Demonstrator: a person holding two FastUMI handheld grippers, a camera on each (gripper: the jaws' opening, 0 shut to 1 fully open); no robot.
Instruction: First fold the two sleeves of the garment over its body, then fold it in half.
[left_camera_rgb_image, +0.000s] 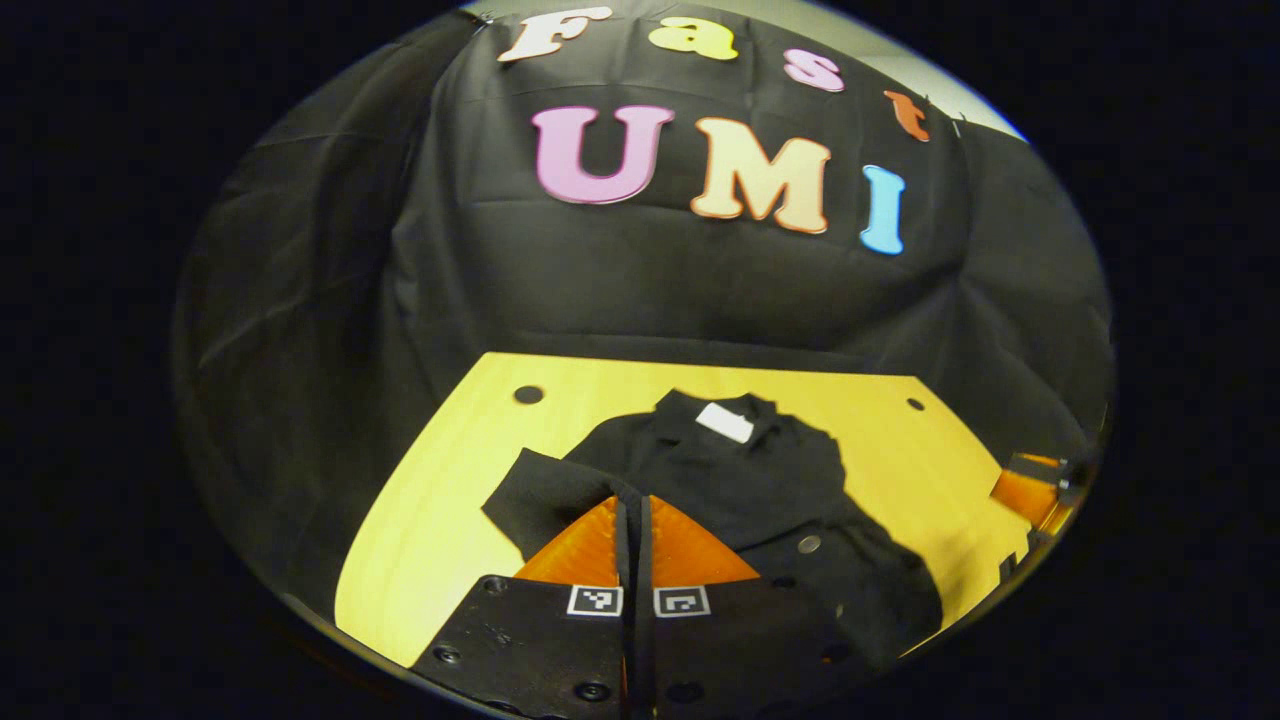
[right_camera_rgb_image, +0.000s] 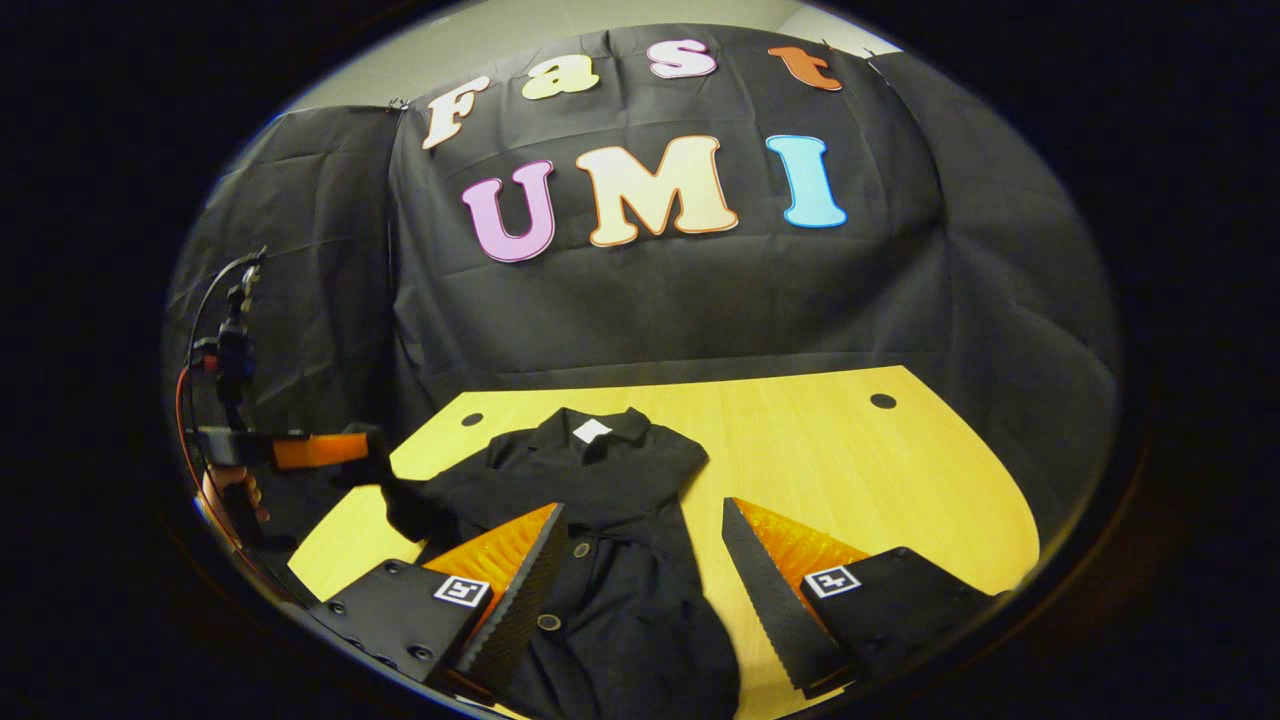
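On the yellow worktop (right_camera_rgb_image: 900, 480) a black garment (right_camera_rgb_image: 610, 530) lies spread out, collar toward the booth wall at twelve o'clock, a white neck tag (right_camera_rgb_image: 592, 430) showing inside the collar and round buttons (right_camera_rgb_image: 580, 549) running down its front.

From the left gripper view, the left gripper (left_camera_rgb_image: 633, 500) sits at six o'clock with its jaws clenched together on the garment's sleeve (left_camera_rgb_image: 545, 490), the cloth bunched just ahead of the tips. The right gripper view shows that gripper at nine o'clock, a hand (right_camera_rgb_image: 235, 495) on its handle, with the sleeve fabric drawn up off the worktop toward its tips.

At six o'clock in the right gripper view, the right gripper (right_camera_rgb_image: 640, 520) hangs over the garment's lower body with its jaws released and spread wide, grasping nothing. Its far edge appears at three o'clock in the left gripper view.
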